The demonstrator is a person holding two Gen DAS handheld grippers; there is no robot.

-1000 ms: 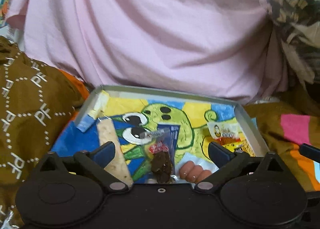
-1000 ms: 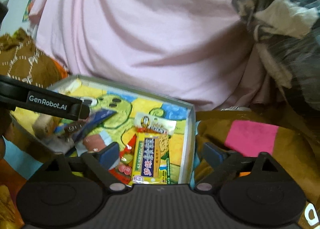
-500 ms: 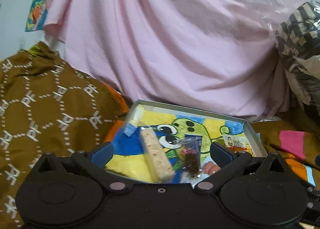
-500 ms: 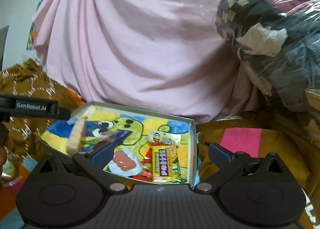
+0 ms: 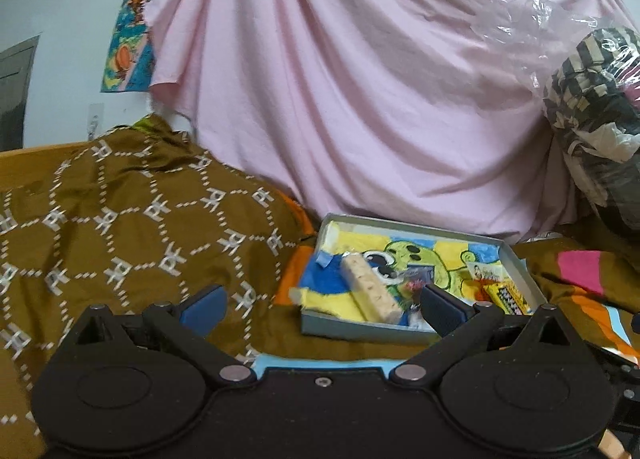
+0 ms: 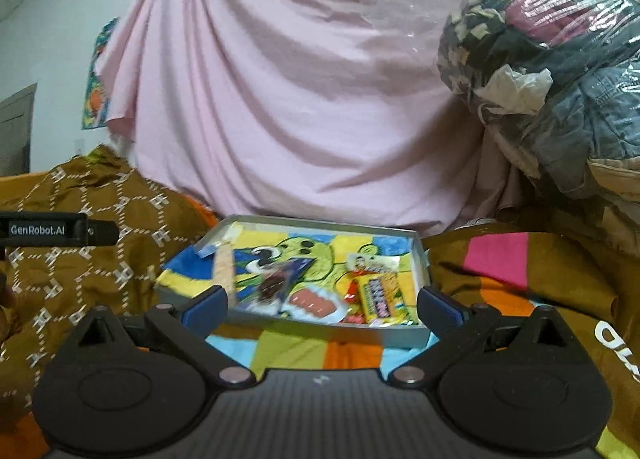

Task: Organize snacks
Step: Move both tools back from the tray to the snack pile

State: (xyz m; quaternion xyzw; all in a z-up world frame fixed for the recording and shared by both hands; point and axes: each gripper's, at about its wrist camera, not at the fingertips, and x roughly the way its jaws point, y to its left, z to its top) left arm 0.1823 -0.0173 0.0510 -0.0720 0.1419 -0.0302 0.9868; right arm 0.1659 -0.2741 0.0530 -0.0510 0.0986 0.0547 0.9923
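Behind right gripper [image 6: 322, 305] fingers, tray [image 6: 320, 329] front snacks partly hidden; both grippers' fingers apart, empty.

wrist views, low, facing shared tray [image 5: 360, 329]

Surface: I see a bed under a striped multicolour sheet [image 6: 320, 351] | on it: grey shallow tray [image 6: 404, 335] lined with a frog cartoon, sitting flat near the middle | left of tray: brown patterned quilt [image 5: 120, 227] bunched up, touching it | behind: draped pink cloth [image 6: 300, 99] meeting the bed.
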